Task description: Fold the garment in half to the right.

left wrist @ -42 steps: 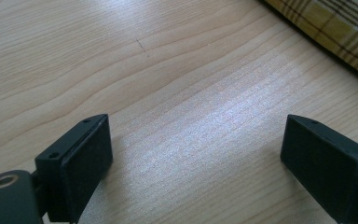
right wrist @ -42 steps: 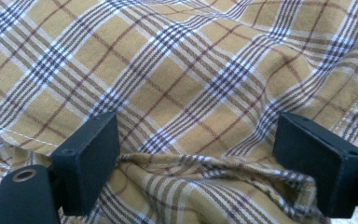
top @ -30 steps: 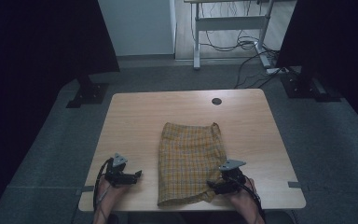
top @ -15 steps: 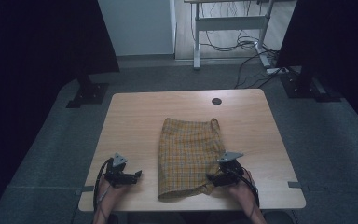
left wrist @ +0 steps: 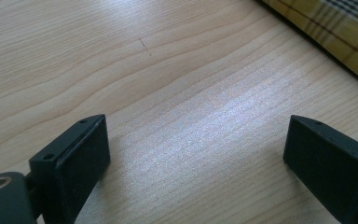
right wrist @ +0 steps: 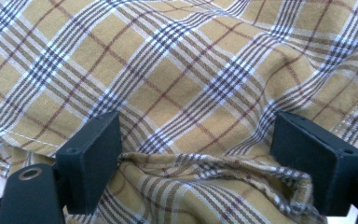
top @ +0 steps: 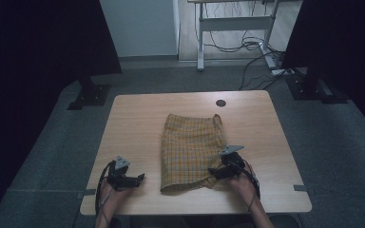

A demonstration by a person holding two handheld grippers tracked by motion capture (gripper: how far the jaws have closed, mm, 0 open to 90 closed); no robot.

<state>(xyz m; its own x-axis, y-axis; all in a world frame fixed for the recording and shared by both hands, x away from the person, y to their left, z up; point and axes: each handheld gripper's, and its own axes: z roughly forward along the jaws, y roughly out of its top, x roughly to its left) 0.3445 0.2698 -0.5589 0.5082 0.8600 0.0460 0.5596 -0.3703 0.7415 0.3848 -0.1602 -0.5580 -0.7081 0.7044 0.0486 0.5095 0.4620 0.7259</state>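
Yellow plaid cloth flat on table — right gripper open at hem.

Wooden table with round grommet; desk frame behind.

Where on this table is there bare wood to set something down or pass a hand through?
Bare wood lies left of the yellow plaid cloth, from the left gripper to the far edge of the light wooden table; another strip runs along the right edge, beyond the right gripper; a band at the far edge surrounds the dark round hole. The near right cloth corner is crowded.
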